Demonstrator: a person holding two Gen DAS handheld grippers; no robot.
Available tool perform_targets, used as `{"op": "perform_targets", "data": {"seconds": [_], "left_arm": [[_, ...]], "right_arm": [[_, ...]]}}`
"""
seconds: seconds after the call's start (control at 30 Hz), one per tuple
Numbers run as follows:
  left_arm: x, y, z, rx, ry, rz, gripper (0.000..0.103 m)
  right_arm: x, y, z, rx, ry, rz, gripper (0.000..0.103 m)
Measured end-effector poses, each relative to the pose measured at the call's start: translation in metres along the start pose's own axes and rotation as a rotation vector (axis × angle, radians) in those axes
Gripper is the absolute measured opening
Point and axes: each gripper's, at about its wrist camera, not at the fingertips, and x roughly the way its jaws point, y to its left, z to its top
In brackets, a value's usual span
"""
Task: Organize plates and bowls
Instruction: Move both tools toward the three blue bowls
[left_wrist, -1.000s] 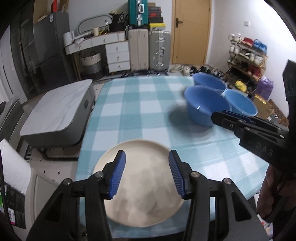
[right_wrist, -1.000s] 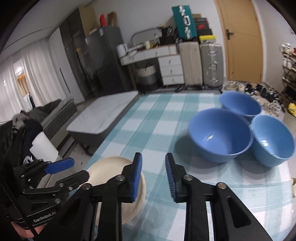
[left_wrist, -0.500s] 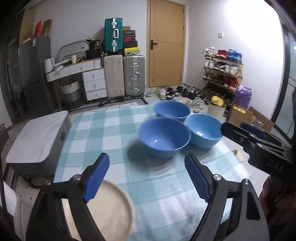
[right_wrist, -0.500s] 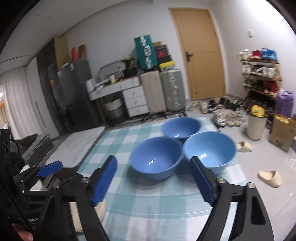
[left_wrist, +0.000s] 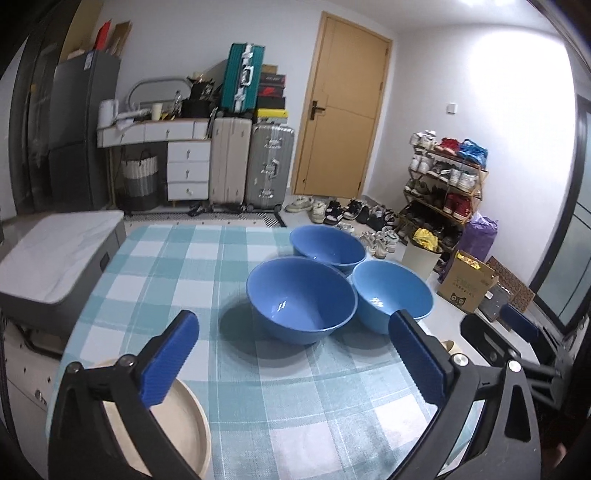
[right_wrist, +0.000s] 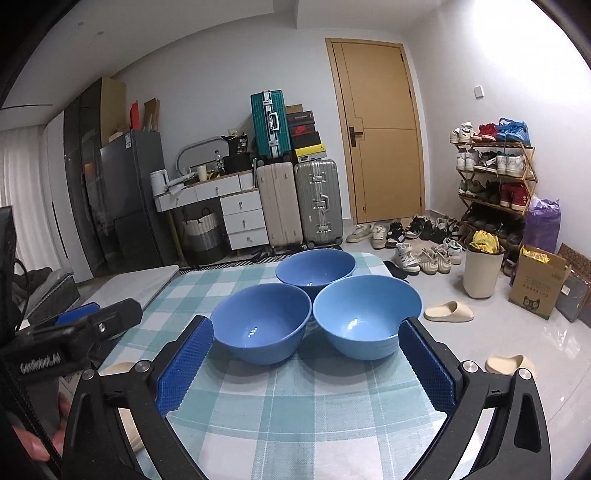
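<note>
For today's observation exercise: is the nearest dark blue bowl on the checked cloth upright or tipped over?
Upright. The nearest dark blue bowl sits on its base on the checked cloth, its opening facing up and its inside visible.

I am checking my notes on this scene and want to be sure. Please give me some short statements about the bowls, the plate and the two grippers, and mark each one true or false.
1. Three blue bowls stand on the checked cloth. True: the near-left bowl, the near-right bowl and the far bowl.
2. The bowls are stacked. False: they stand side by side in a cluster.
3. The left gripper holds the plate. False: its jaws, just opened, are empty; the plate lies on the cloth.
4. The right gripper is open. True: nothing is between its pads.
5. The bowls hold food. False: they look empty.
</note>
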Motion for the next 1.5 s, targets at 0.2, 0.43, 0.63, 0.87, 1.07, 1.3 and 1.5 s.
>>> {"op": "perform_targets", "data": {"seconds": [0.2, 0.43, 0.63, 0.87, 1.07, 1.3, 1.5], "left_arm": [[0.028, 0.008, -0.008, -0.034, 0.031, 0.027, 0.103], [0.064, 0.004, -0.019, -0.023, 0.119, 0.037, 0.103], [0.083, 0.006, -0.015, 0.034, 0.177, 0.092, 0.103], [0.104, 0.016, -0.005, 0.095, 0.199, 0.174, 0.103], [0.113, 0.014, 0.003, 0.194, 0.194, 0.203, 0.103], [0.12, 0.014, 0.011, 0.207, 0.2, 0.202, 0.103], [0.13, 0.015, 0.02, 0.202, 0.223, 0.21, 0.103]], "right_arm": [[0.026, 0.006, -0.011, -0.01, 0.018, 0.011, 0.102], [0.058, -0.006, -0.018, 0.003, 0.053, 0.015, 0.102], [0.088, -0.012, -0.023, 0.029, 0.098, 0.018, 0.102], [0.124, -0.007, -0.026, 0.099, 0.186, 0.101, 0.102], [0.142, 0.005, -0.024, 0.097, 0.181, 0.107, 0.102], [0.159, 0.015, -0.021, 0.107, 0.183, 0.119, 0.102], [0.172, 0.019, -0.007, 0.126, 0.184, 0.099, 0.102]]}}
